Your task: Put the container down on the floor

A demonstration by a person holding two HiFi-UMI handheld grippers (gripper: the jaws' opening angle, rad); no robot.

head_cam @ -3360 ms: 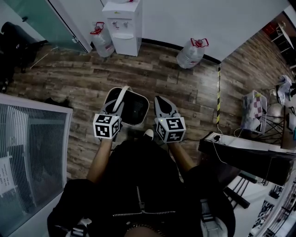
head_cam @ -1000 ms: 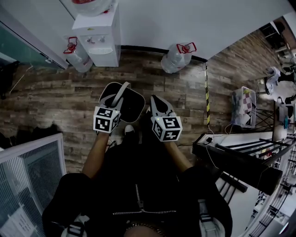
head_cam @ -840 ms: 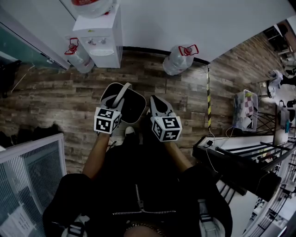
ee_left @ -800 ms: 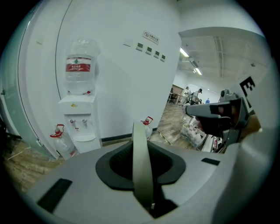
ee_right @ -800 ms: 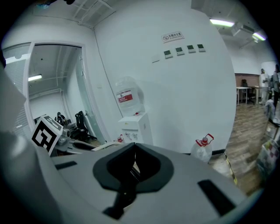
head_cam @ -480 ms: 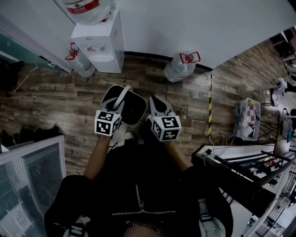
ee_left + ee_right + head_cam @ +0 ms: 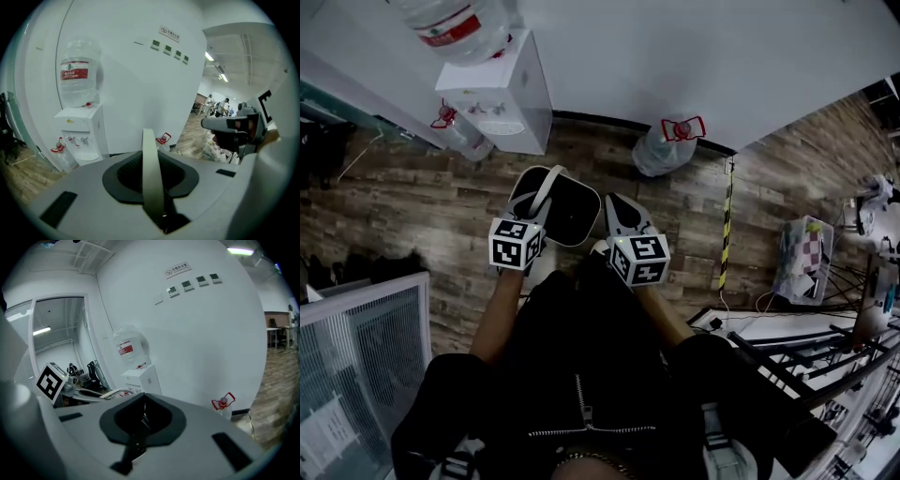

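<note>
The container [image 7: 570, 214] is a dark bin with a pale rim and a white bail handle [image 7: 546, 187]. It hangs above the wood floor [image 7: 412, 216], in front of the person's legs. My left gripper [image 7: 536, 208] is shut on that handle, and in the left gripper view the handle strip [image 7: 151, 173] runs straight between the jaws. Just right of the bin, my right gripper [image 7: 616, 204] is shut with nothing in it. In the right gripper view its jaws meet at the centre [image 7: 139, 425].
A white water dispenser [image 7: 499, 94] stands against the wall ahead on the left, with a bottle [image 7: 456, 133] beside it. Another water bottle [image 7: 666, 145] sits to the right. A glass-fronted cabinet [image 7: 356, 366] is at my left, and a dark desk [image 7: 787, 352] and a bag [image 7: 802, 258] at my right.
The view has shifted toward the wall and the dispenser. The bin still hangs from my left gripper, and both grippers hold the same pose in front of the body.
</note>
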